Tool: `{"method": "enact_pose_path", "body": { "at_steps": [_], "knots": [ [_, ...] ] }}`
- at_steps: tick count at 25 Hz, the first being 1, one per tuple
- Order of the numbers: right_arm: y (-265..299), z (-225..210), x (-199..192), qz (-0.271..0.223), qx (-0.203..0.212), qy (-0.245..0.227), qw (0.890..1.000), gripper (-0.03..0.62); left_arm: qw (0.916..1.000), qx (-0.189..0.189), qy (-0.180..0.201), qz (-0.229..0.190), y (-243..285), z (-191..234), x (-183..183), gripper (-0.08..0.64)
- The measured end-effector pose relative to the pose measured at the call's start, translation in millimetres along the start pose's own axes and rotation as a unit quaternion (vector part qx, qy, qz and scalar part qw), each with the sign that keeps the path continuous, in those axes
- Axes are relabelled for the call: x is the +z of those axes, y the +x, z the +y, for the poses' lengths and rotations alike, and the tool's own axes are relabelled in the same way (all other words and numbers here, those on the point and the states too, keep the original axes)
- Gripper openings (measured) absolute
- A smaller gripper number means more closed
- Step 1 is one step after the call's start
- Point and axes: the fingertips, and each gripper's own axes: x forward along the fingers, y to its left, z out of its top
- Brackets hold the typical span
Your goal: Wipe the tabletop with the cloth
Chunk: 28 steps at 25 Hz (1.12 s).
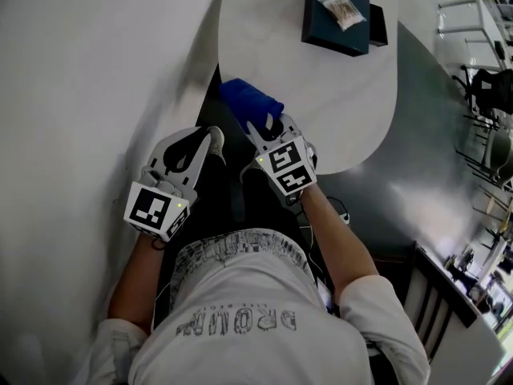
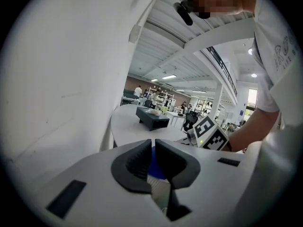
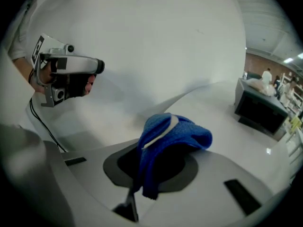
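white tabletop (image 1: 321,95) lies before right gripper (image 1: 264,127) clamping blue cloth (image 1: 248,99); left gripper (image 1: 215,139) fingers (image 2: 135,167) closed.

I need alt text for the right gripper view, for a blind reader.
The right tool grips a crumpled blue cloth, with a white tabletop beyond. A dark box stands on it at right; the left tool, held in a hand, shows at upper left.

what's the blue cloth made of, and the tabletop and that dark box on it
Blue cloth: probably microfibre or terry, given its nubbly matte pile and pale hem tape; it bunches softly in the right gripper.
Tabletop: smooth and white with a faint sheen, likely laminate or painted board.
Dark box: matte, near-black surface; card or plastic, I cannot tell which.
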Motion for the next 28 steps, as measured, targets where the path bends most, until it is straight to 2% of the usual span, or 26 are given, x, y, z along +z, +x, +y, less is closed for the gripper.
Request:
{"method": "enact_pose_path", "body": {
  "at_steps": [5,12,19,28],
  "knots": [
    [24,5,-25,0.029,0.009,-0.002,1.0,0.067,1.0,0.005,-0.003,0.003,-4,4,-5,0.04],
    [25,7,-20,0.026,0.023,-0.002,0.999,0.067,0.9999,0.0,-0.002,0.012,4,1,-8,0.04],
    [14,-2,-32,0.015,0.014,0.013,1.0,0.067,0.9991,-0.029,0.016,0.025,30,-24,-5,0.04],
    [-34,-40,-86,0.008,-0.02,0.069,0.997,0.067,0.9937,-0.091,0.046,0.047,78,-83,-8,0.04]
  ]
}}
